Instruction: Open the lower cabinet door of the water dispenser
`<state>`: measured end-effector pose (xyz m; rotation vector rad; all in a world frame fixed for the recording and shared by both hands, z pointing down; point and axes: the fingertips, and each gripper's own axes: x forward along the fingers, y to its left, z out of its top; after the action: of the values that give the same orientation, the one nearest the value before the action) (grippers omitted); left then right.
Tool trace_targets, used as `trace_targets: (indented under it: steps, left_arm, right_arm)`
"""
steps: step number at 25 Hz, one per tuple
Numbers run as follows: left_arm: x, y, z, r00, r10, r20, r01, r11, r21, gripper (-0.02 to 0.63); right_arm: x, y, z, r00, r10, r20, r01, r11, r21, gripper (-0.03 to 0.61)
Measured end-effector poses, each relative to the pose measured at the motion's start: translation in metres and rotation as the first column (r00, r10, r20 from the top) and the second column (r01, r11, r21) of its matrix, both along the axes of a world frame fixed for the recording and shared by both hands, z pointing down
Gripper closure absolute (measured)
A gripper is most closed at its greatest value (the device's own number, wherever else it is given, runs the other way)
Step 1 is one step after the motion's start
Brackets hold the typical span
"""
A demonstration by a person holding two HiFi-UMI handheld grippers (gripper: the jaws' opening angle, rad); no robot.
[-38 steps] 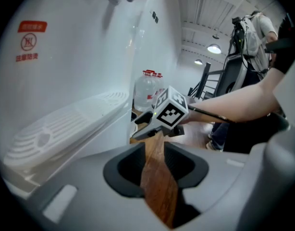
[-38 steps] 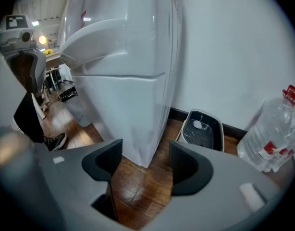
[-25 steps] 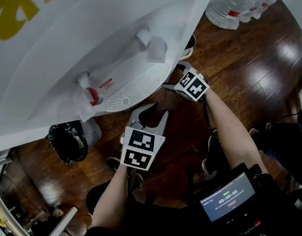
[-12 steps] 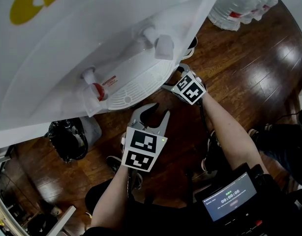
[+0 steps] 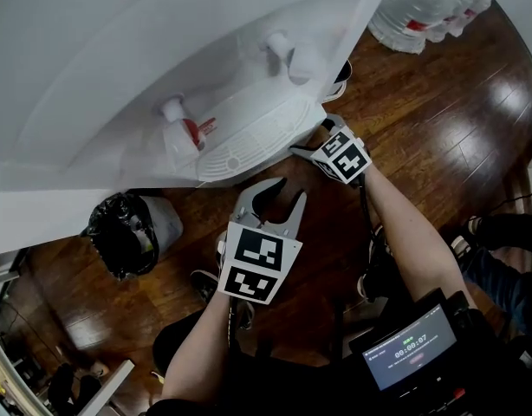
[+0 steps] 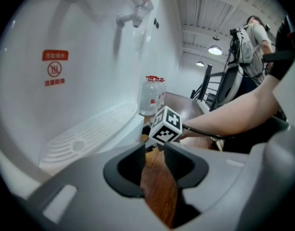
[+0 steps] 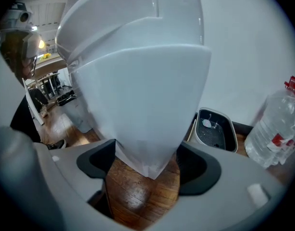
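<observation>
Door (image 7: 142,129): smooth white lower front of the dispenser (image 5: 119,85), below the bulge of the drip tray (image 5: 240,150); hidden in the head view, and its edges cannot be made out in the right gripper view.
Right gripper (image 7: 145,165): fingers spread wide; the lower front tapers to a blunt corner that sits between them, filling most of the gap. Whether the pads touch it cannot be told. In the head view it reaches in under the tray's right rim.
Left gripper (image 6: 154,160): fingers parted by a narrow gap, with only floor (image 5: 422,102) showing between them; holds and touches nothing. It hovers in front of the dispenser, near the tray, pointing toward the right gripper's marker cube.
Dispenser body: glossy white plastic, rounded and curved, filling the upper left of the head view.
Drip tray: white, half-oval, with fine parallel slots and a small round boss in the middle.
Taps (image 5: 184,128): two short white spouts above the tray, the left one marked red.
Sticker (image 6: 55,69): red warning label on the recess wall between the taps.
Floor: dark brown wood planks, shiny, with bright reflections.
Bottles (image 5: 413,7): clear plastic, ribbed, with red labels, standing on the floor beside the dispenser.
Tub (image 7: 215,129): pale rounded rim, dark inside, on the floor between dispenser and bottles.
Bin (image 5: 123,237): lined with a crumpled black bag, left of the dispenser's base.
</observation>
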<state>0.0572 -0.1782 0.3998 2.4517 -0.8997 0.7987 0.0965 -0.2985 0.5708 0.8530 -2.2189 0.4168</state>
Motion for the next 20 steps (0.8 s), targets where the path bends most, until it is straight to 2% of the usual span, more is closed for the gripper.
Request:
trace_targets:
  steps: [6, 20]
  left_arm:
    - [0.001, 0.014, -0.007, 1.0, 0.018, 0.004, -0.018, 1.0, 0.02, 0.469]
    - [0.005, 0.051, -0.028, 0.999, 0.029, -0.014, -0.028, 0.997, 0.066, 0.471]
  right_arm:
    - [0.007, 0.016, 0.0, 0.999, 0.037, -0.001, -0.037, 0.999, -0.015, 0.189]
    - [0.024, 0.073, 0.006, 0.996, 0.012, -0.086, -0.016, 0.999, -0.04, 0.195]
